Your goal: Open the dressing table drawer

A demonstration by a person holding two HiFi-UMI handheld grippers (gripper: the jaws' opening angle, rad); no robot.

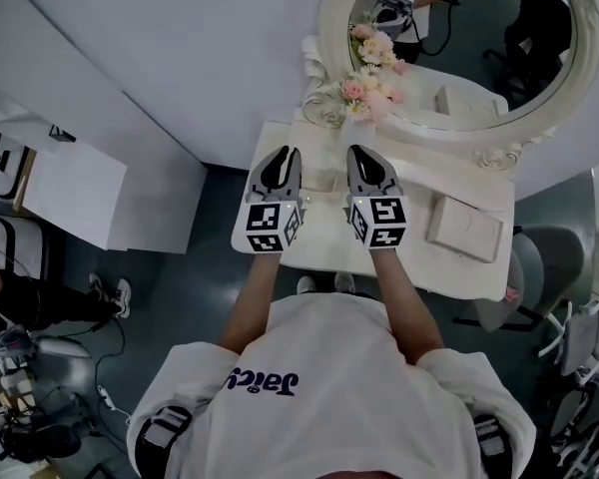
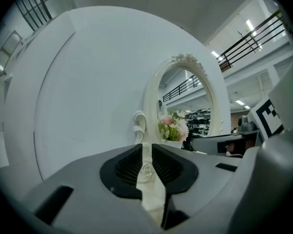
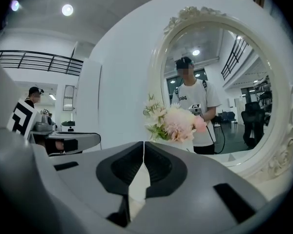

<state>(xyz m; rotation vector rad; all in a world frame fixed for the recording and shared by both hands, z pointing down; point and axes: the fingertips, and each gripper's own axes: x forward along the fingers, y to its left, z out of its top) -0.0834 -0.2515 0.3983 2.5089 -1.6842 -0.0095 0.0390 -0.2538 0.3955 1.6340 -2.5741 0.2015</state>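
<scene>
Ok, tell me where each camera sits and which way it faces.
Head view: on the person's head, facing steeply down at the dressing table; forearms, shirt, left tool and right tool show.
Left gripper view: on the left tool, facing the mirror frame; its own jaws show, slightly apart, empty.
Right gripper view: on the right tool, facing the mirror glass; its jaws show, closed together.
Shared: all three see the flowers.

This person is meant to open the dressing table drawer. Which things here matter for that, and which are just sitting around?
For the job:
dressing table
left gripper
right gripper
(the drawer itself is out of sight)

Just lying about:
pink flowers
oval mirror
flat white box
grey chair
</scene>
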